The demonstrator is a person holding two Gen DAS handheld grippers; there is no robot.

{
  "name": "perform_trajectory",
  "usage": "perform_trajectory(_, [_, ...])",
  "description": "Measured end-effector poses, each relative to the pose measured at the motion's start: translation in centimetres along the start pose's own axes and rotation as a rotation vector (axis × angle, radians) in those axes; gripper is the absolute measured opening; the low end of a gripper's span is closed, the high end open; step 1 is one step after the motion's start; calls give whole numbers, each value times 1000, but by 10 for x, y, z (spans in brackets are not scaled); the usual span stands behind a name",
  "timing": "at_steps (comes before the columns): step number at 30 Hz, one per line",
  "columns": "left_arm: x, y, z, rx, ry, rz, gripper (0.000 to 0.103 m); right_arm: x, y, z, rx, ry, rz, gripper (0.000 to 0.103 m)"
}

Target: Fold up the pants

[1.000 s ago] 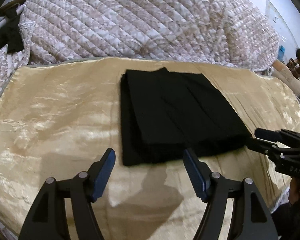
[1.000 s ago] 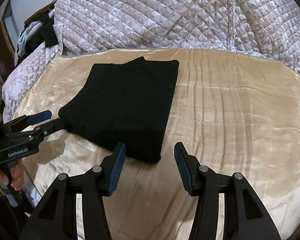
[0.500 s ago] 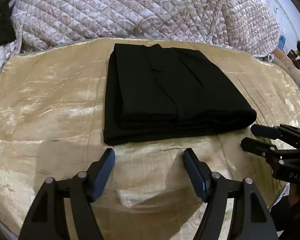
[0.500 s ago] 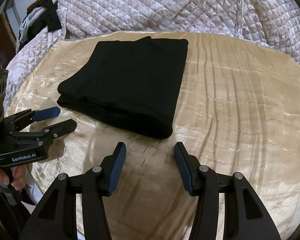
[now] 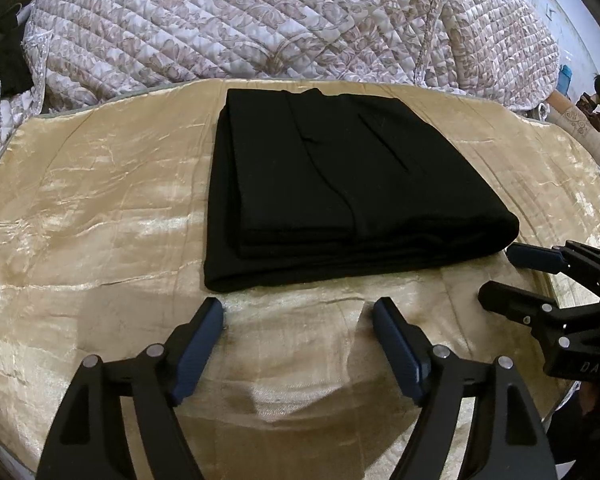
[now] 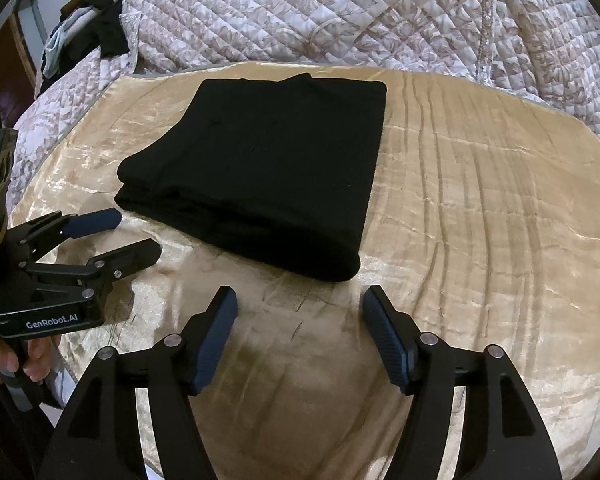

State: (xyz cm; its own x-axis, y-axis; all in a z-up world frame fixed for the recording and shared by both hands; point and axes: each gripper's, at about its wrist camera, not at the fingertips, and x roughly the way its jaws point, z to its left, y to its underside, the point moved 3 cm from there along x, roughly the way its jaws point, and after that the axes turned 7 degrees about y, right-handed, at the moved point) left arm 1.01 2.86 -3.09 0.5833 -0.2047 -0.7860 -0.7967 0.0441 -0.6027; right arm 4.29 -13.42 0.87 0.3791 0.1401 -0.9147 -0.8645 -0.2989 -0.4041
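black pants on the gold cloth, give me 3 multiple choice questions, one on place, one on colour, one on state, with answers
1. Where do the pants lie?
A. on the gold cloth
B. on the quilt
C. in a gripper

2. What colour are the gripper pads?
A. red
B. dark blue
C. white

3. What state are the pants in?
A. spread out flat at full length
B. hanging
C. folded into a layered rectangle

Answers:
1 A, gold cloth shows all round them, the quilt beyond.
2 B, blue pads on black fingers in both wrist views.
3 C, stacked layers show at the near edge; the left gripper and the right gripper, whose jaws have just been opening, hold nothing.
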Motion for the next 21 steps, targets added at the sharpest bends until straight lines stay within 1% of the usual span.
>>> perform_trajectory(8, [2, 0, 1, 3, -4, 4, 83, 1, 0, 0, -2, 3, 0, 68])
perform_trajectory(21, [3, 1, -1, 4, -6, 2, 84, 2, -1, 1, -7, 9, -2, 69])
